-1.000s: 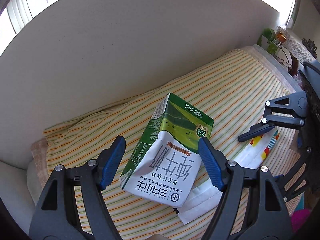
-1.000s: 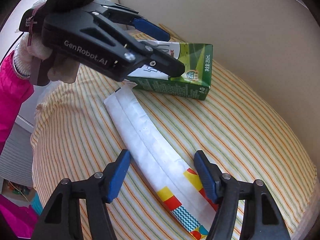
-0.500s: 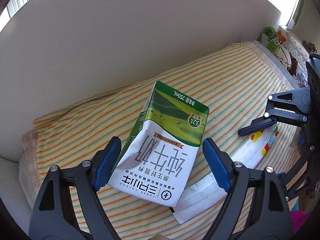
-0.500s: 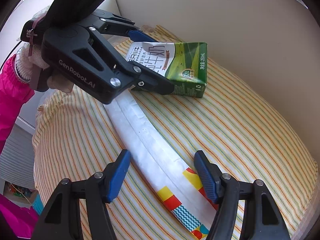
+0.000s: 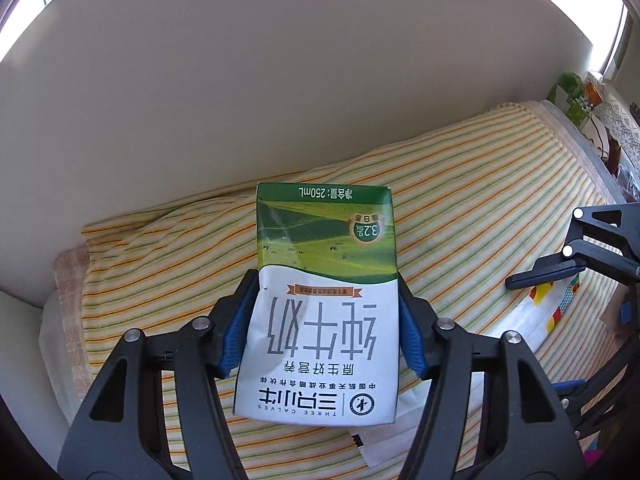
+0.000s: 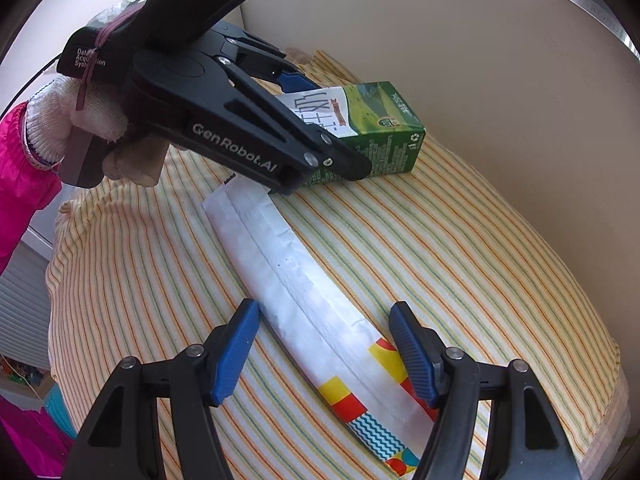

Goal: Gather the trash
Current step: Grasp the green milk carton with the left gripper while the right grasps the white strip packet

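Left wrist: our left gripper (image 5: 322, 320) is clamping the milk carton (image 5: 324, 276) by both sides over the striped cushion (image 5: 460, 208).

Right wrist: our right gripper (image 6: 326, 344) is hovering wide apart, straddling the white wrapper (image 6: 288, 276) lying flat on the cushion beside the carton.

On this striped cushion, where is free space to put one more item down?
Free: striped cushion between the white wrapper and the wall, right of the milk carton. Also its left part, beside the wrapper. Crowded: around the carton, where the left tool grips it.
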A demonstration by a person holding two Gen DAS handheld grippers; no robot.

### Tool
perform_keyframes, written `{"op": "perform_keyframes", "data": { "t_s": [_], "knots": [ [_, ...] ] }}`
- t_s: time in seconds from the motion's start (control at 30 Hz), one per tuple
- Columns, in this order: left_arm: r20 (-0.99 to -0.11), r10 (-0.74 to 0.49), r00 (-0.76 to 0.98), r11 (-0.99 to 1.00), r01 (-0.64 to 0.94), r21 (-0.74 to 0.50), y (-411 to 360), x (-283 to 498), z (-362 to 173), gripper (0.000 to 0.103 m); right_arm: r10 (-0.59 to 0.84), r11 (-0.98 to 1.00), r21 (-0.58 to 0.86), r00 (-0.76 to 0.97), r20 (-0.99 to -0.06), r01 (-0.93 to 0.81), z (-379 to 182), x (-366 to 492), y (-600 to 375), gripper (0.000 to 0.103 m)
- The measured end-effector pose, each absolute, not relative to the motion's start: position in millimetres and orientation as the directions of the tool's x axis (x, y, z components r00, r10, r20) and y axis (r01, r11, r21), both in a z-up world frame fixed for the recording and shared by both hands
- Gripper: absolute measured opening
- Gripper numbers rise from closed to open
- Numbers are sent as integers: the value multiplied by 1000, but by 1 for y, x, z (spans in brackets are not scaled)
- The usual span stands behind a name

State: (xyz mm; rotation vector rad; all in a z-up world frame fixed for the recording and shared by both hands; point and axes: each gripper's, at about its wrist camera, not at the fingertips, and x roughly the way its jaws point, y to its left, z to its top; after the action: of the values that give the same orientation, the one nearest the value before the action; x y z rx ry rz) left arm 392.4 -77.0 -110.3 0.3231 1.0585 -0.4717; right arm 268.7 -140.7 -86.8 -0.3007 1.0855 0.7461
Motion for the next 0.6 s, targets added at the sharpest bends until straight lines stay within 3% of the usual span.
{"op": "perform_keyframes", "data": {
  "t_s": [0.17,0.4,0.6],
  "knots": [
    [-875,-222,430,889,457,-1,-50,389,-105,63,382,716,97,273,-883,-691,-87,265,-128,70],
    [-858,-218,465,923,383,-26,-4,368,-91,63,388,720,118,255,-886,-684,-79,248,-115,34],
    [-833,-207,514,937,349,-18,16,329,-71,63,405,776,168,277,-871,-607,-74,228,-117,29]
  ]
}}
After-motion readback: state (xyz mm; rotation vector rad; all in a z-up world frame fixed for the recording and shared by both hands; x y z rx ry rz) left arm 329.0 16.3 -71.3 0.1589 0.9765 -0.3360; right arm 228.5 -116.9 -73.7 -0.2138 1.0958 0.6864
